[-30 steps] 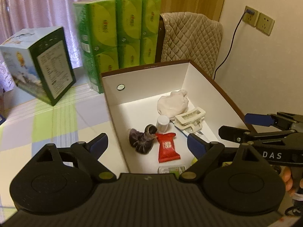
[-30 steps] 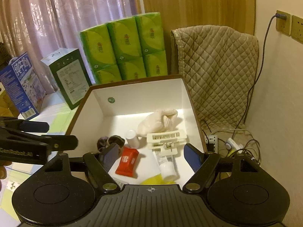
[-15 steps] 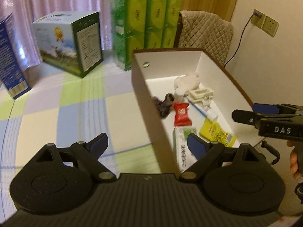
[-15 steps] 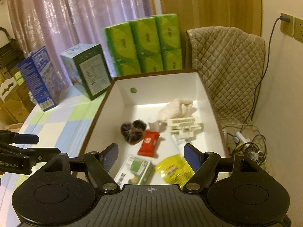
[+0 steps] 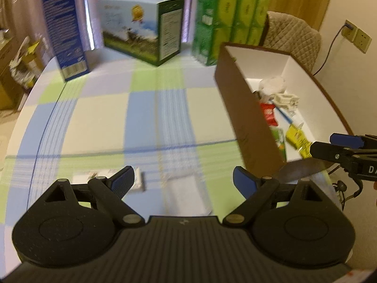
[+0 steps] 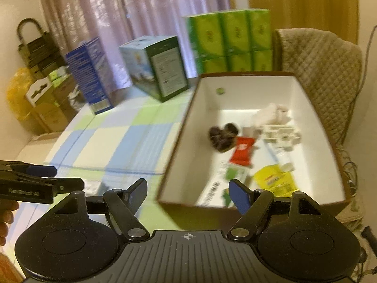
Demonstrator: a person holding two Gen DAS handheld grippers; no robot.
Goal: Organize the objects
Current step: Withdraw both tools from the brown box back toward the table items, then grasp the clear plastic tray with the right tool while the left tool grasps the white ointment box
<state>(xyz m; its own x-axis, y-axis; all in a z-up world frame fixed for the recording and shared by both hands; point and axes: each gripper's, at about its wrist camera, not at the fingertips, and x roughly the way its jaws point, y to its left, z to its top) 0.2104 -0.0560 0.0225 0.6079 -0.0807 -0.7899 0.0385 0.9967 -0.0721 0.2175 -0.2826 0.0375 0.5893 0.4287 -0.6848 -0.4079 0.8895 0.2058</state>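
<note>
Packet [image 5: 139, 181] on tablecloth, left view only; box [image 6: 313, 108] contents, right view

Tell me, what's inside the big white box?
Inside the box lie a dark bundle, a red packet, a yellow pouch, a white plastic piece, a pale cloth and a green-and-white carton. The gripper's fingers hide the near end.
</note>
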